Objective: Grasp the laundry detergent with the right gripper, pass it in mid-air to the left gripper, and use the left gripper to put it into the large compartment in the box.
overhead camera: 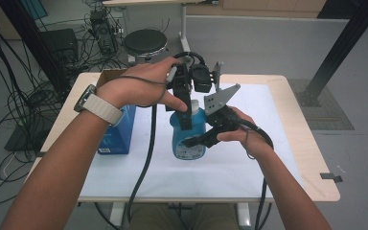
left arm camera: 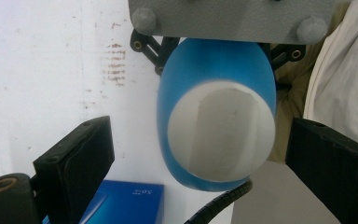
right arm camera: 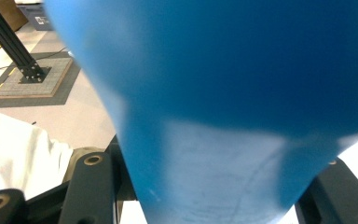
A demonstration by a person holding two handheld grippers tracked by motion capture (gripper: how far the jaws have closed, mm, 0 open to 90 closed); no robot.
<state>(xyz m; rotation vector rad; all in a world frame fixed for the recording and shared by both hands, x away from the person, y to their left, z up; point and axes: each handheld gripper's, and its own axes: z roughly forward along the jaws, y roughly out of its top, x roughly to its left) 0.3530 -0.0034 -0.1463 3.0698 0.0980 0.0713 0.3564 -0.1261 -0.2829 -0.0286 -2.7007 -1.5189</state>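
Blue bottle (overhead camera: 188, 139) stands upright on the white mat (overhead camera: 249, 163), clenched at its side between the right gripper (overhead camera: 191, 142) jaws. Directly above its white cap, the left gripper (overhead camera: 186, 120) hangs released, jaws apart either side. Its label is blurred. Left of both grippers, an arm partly hides a blue box (overhead camera: 120, 136).

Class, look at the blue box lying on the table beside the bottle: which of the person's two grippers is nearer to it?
Left. The left gripper hangs over the top of the blue bottle, on the side of the blue box. The right gripper clamps the bottle's far side.
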